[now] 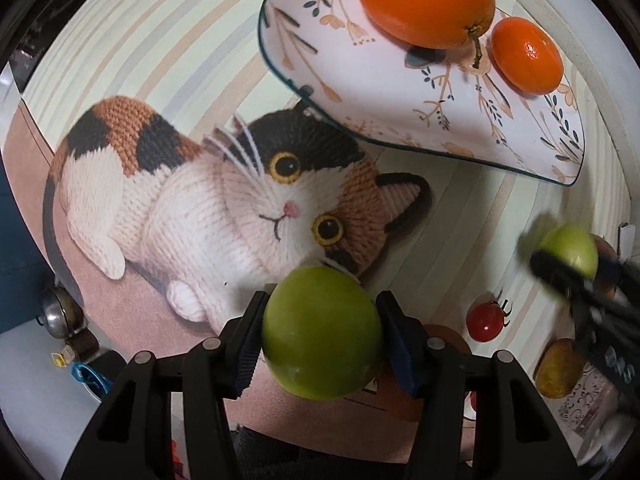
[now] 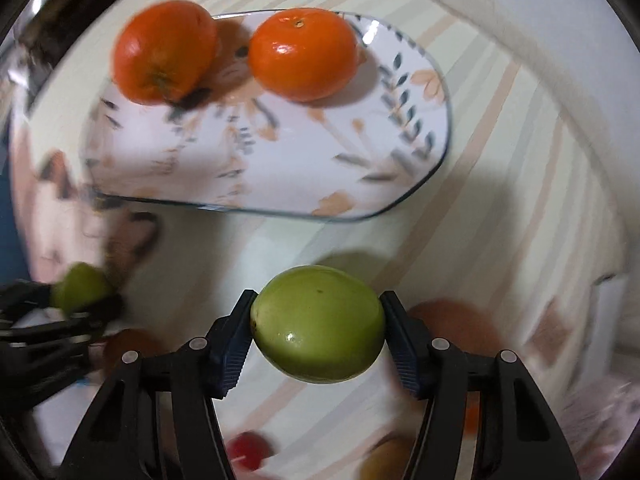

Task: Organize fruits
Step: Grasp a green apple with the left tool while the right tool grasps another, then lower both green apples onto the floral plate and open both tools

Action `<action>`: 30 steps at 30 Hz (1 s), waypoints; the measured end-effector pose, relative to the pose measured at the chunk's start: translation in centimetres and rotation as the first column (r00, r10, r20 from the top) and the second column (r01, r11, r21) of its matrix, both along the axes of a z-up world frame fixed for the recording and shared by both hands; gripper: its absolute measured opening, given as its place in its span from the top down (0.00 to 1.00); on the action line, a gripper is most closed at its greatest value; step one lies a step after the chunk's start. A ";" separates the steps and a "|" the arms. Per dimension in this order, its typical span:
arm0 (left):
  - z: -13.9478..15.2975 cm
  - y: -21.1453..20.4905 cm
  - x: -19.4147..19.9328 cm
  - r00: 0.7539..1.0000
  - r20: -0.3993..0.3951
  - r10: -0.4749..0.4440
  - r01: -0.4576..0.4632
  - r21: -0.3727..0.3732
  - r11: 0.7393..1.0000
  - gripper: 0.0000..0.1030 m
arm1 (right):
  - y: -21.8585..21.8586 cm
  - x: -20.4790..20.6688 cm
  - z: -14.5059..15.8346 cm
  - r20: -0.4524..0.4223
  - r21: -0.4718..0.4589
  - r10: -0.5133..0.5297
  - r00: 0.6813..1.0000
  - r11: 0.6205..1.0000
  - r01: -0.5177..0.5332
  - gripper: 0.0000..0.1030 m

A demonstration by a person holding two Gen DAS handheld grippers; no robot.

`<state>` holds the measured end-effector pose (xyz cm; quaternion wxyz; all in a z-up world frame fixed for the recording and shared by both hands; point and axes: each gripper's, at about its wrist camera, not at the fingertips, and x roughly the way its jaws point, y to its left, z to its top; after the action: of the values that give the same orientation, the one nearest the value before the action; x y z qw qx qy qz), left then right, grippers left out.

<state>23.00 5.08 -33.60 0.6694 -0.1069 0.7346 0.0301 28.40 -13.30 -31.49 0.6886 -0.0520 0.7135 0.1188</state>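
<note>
above the striped cat-print mat (image 1: 160, 80), the left gripper (image 1: 320, 336) pinches a green fruit (image 1: 322, 332) and the right gripper (image 2: 318, 328) pinches another green fruit (image 2: 318, 324), with the floral plate (image 1: 400, 112) at twelve o'clock holding two oranges (image 1: 424, 0).

A smooth round green fruit (image 1: 322, 332) sits clamped between the pads of the left hand-held gripper (image 1: 320, 334), raised above the tabletop. A second glossy green fruit (image 2: 318, 324), slightly oval with a small dark speck, is pinched sideways in the right hand-held gripper (image 2: 318, 326). Two shiny orange citrus fruits lie side by side on an oval floral ceramic plate (image 1: 400, 92): a larger one with a stem stub (image 1: 426, 0) and a smaller one (image 1: 527, 54). A small red cherry tomato (image 1: 486, 322) rests on the tabletop below the plate.
</note>
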 end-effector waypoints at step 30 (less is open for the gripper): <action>7.2 5.1 7.4 0.985 0.164 0.059 -0.050 -0.060 0.997 0.50 | -4.9 8.4 4.7 0.048 0.178 -0.244 0.969 0.956 0.232 0.38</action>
<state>30.44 10.18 -26.40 0.7240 -0.1476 0.6736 0.0191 36.81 -18.17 -26.83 0.7242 0.0894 0.6774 0.0937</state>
